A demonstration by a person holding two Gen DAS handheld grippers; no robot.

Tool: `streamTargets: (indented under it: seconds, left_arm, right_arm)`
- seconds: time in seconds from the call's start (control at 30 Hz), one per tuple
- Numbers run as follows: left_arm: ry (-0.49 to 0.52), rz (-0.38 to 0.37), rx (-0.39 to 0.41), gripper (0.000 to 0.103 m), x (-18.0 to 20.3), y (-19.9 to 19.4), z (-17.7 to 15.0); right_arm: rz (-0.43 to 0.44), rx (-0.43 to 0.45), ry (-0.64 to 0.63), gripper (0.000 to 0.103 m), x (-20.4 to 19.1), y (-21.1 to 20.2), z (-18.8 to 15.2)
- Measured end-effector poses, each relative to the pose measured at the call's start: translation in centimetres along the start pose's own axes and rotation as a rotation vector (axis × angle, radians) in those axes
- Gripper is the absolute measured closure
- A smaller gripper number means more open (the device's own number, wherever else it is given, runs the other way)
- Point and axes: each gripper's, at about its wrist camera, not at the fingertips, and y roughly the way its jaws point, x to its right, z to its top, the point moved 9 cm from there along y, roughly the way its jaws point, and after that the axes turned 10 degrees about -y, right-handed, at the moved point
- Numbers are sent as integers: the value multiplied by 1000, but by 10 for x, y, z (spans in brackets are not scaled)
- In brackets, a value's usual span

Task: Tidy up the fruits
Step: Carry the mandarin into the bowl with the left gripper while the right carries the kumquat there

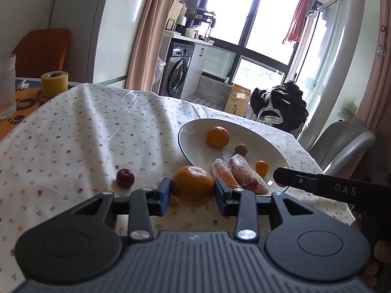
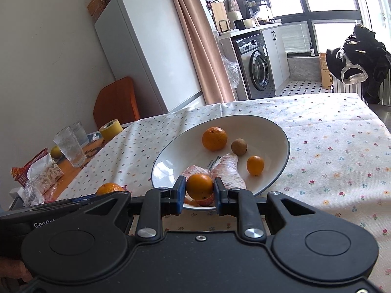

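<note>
Left gripper closed on a large orange, blue pads pressing both sides of it, held just before the near rim of the white plate and above the flowered cloth of the worktop. Right gripper closed on a small orange fruit, held over the near edge of the same plate, with a reddish fruit partly hidden just below it. On the plate: a medium orange toward the far side, a small brown round fruit just beside it, a small oval orange fruit nearer the right rim, and two long pinkish pieces lying side by side near the middle, touching each other; cannot tell what kind of fruit these are. A dark red small fruit alone on the cloth, to the left of the large orange and apart from the plate. At the far left end of the worktop, beyond the edge of the cloth: a yellow tape roll, a clear ribbed glass, a second glass behind it, a red basket with crinkled wrapping. In the left wrist view, the black body of the right gripper visible at the right, its tip near the plate rim. In the right wrist view, the large orange seen at the lower left behind the left gripper. Behind the worktop: a white fridge, a pink curtain, a washing machine.
</note>
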Motion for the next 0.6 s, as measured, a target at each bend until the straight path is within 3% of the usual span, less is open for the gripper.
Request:
streamTargets:
  seconds: [0.6]
  left_arm:
    - [58, 8, 12, 67, 19, 20, 21]
  right_arm:
    - [-24, 55, 5, 81, 28, 4, 30]
